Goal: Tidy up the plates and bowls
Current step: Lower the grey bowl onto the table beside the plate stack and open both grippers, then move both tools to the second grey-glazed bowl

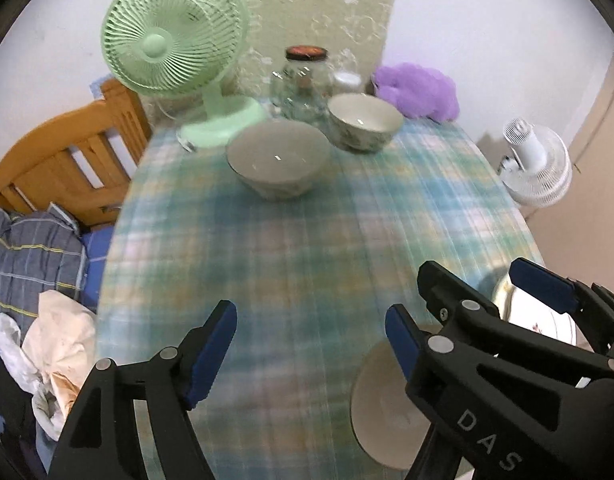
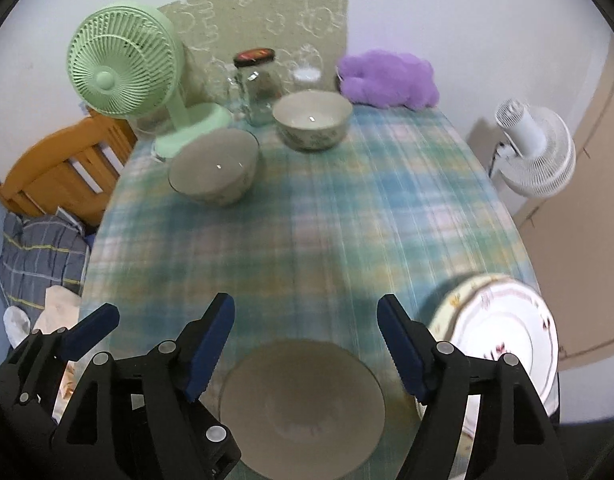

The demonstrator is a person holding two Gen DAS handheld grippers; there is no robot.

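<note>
A shallow grey dish [image 2: 303, 404] lies on the checked tablecloth [image 2: 307, 220] at the near edge, below and between the fingers of my right gripper [image 2: 307, 312], which is open and holds nothing. My left gripper [image 1: 309, 320] hangs open just to the left of the dish [image 1: 383, 408], over bare cloth. To the right sits a white flowered plate [image 2: 503, 340] on a yellow-rimmed one. Two deep bowls stand at the back: a grey one [image 1: 277, 160] and a patterned one [image 1: 365, 120]. The right gripper [image 1: 487, 284] shows beside the left, above the plate [image 1: 535, 320].
At the back of the table stand a green fan [image 1: 171, 52], a glass jar [image 1: 303, 80] and a purple plush toy [image 1: 417, 90]. A white fan [image 2: 535, 148] stands on the floor to the right. A wooden chair [image 1: 67, 156] and piled clothes [image 1: 31, 256] are on the left.
</note>
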